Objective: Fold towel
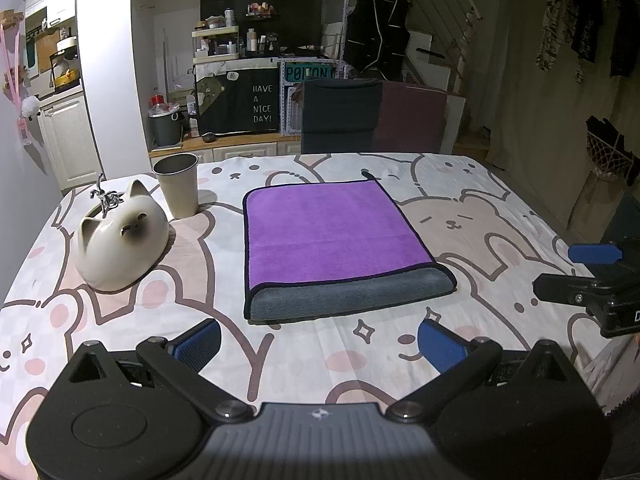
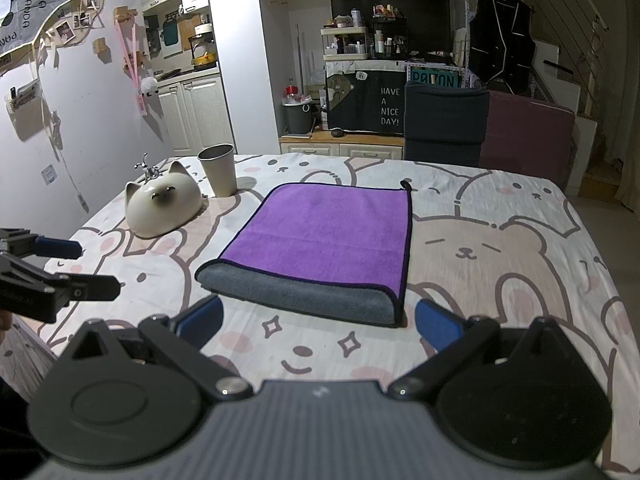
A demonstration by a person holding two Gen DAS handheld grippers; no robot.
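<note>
A purple towel (image 1: 336, 232) with a grey underside lies flat on the table, folded over once, its grey fold edge (image 1: 348, 294) nearest me. It also shows in the right wrist view (image 2: 328, 232). My left gripper (image 1: 320, 346) is open and empty, just short of the towel's near edge. My right gripper (image 2: 316, 326) is open and empty, also just in front of the fold edge. Each gripper shows in the other's view: the right one at the right (image 1: 580, 276), the left one at the left (image 2: 80, 268).
A cat-shaped ceramic bowl (image 1: 122, 240) and a metal cup (image 1: 178, 186) stand left of the towel. The table has a bear-print cloth (image 1: 480, 216). A dark chair (image 1: 340, 116) stands at the far edge. The table's right edge (image 1: 592, 280) is close to the right gripper.
</note>
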